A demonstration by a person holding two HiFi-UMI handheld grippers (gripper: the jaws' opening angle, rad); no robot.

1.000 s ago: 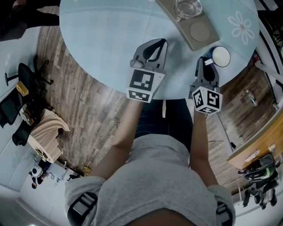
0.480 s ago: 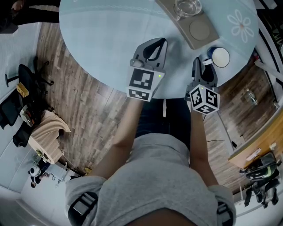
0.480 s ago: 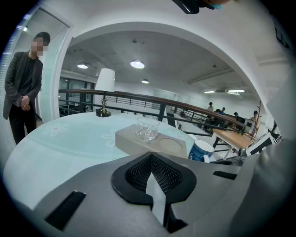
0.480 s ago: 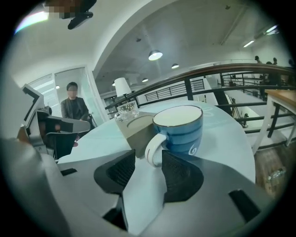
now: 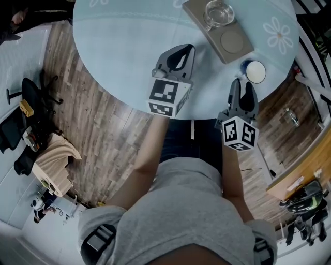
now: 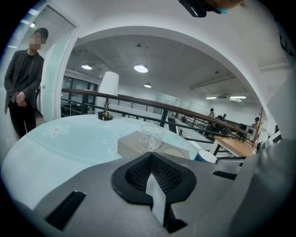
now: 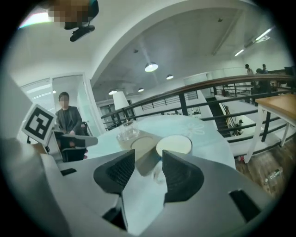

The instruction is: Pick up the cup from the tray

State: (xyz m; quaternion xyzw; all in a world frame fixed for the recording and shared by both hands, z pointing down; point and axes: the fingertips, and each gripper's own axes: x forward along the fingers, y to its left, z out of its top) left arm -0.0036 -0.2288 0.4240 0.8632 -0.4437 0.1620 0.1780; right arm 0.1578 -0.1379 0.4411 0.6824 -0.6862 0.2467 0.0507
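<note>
A blue cup with a white inside stands on the pale blue table, just beside the tan tray's near end. The tray holds a clear glass and an empty round recess. My right gripper is open a little short of the cup; its jaws have just been opening and nothing is between them. In the right gripper view the cup shows beyond the fingertips. My left gripper is shut and empty over the table, left of the tray.
A table lamp stands at the table's far side and a person stands beyond the table's left edge. The table's near rim lies under my right gripper. Wood floor and chairs lie to the left.
My right gripper's jaws have parted and it has drawn back from the blue cup toward the table's near edge. The cup stays on the table. My left gripper has not moved.
</note>
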